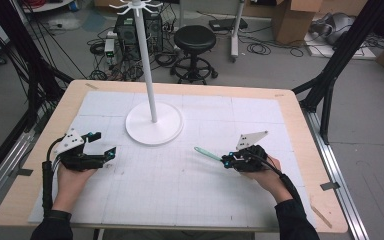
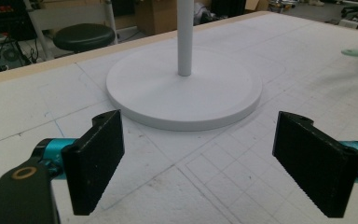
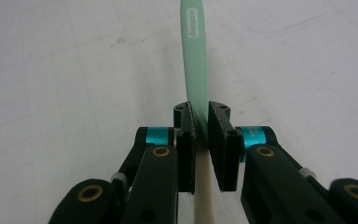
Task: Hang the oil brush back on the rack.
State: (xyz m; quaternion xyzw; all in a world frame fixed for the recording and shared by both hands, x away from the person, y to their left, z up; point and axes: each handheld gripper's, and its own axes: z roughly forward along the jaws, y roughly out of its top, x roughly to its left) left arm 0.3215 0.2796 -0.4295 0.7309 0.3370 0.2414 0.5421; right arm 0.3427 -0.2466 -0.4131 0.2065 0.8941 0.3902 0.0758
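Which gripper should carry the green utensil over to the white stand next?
Right. The right gripper is already shut on the green utensil, its handle pointing toward the white stand. The left gripper sits open beside the stand's base, holding nothing.

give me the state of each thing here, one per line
green utensil: clamped in the right tongs, green end sticking out ahead over the mat
right tongs: shut on the green utensil
left tongs: open, nothing between them, low over the mat
white stand: upright on its round base, untouched
black stool: standing on the floor beyond the table
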